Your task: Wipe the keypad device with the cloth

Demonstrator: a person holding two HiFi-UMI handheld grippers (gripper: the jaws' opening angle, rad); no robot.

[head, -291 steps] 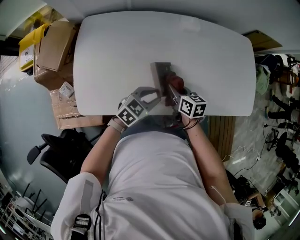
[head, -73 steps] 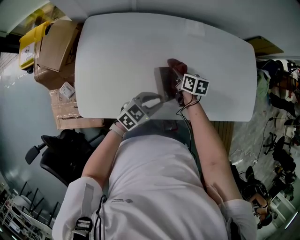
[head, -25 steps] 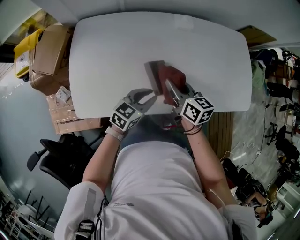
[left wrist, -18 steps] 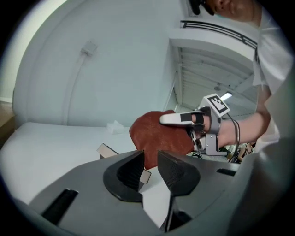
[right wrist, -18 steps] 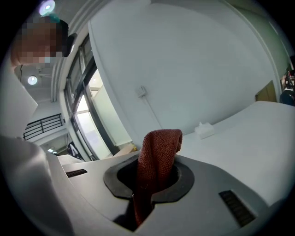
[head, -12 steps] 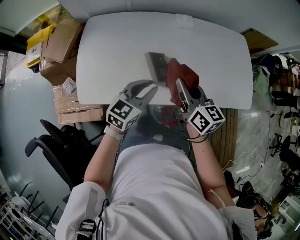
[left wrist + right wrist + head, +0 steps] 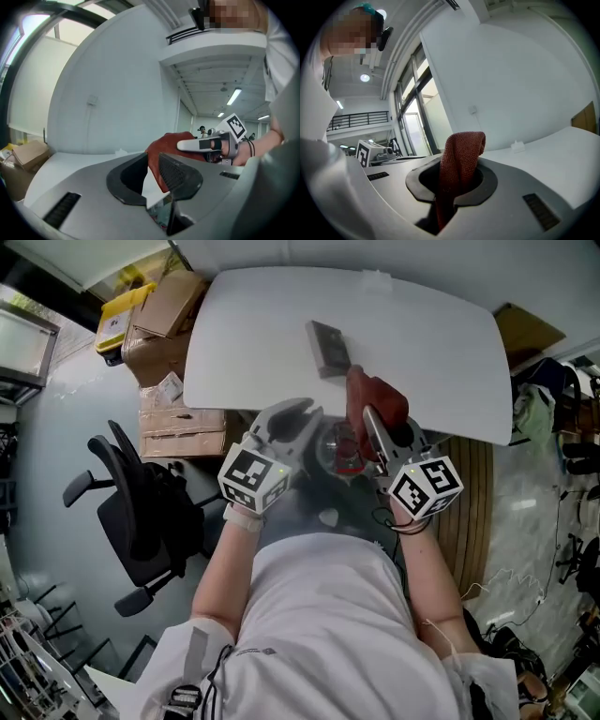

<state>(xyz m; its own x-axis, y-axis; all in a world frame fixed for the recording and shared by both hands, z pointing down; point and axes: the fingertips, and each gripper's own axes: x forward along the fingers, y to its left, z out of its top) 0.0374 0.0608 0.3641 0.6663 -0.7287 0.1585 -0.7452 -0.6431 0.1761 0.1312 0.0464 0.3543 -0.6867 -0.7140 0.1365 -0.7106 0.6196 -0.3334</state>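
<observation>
The device [image 7: 327, 348] lies flat on the white surface [image 7: 431, 329], near its middle, with nothing touching it. It is a small, dark grey rectangle, and its keys are too small to read. The cloth [image 7: 377, 399] is at 5 o'clock from it, just beside it in the head view. It is a rust-red fabric with a coarse knitted texture, and it stands up in a folded roll.

The right hand-held gripper [image 7: 367, 423] is clenched on this cloth, and the fabric fills the gap between the grey plastic jaws. The left hand-held gripper [image 7: 298, 414], at 7 o'clock from the device, grasps nothing. Its jaws have just been closing, but a gap remains with nothing between them; one pad is black and ribbed. Each gripper carries a cube with black-and-white square markers.

The surface is smooth, with rounded corners. At 10 o'clock from it stand brown cardboard boxes [image 7: 164, 306] and a yellow crate [image 7: 117, 320], whose labels are unreadable. A black chair [image 7: 141, 512] is at 8 o'clock on the glossy grey floor [image 7: 52, 446].
</observation>
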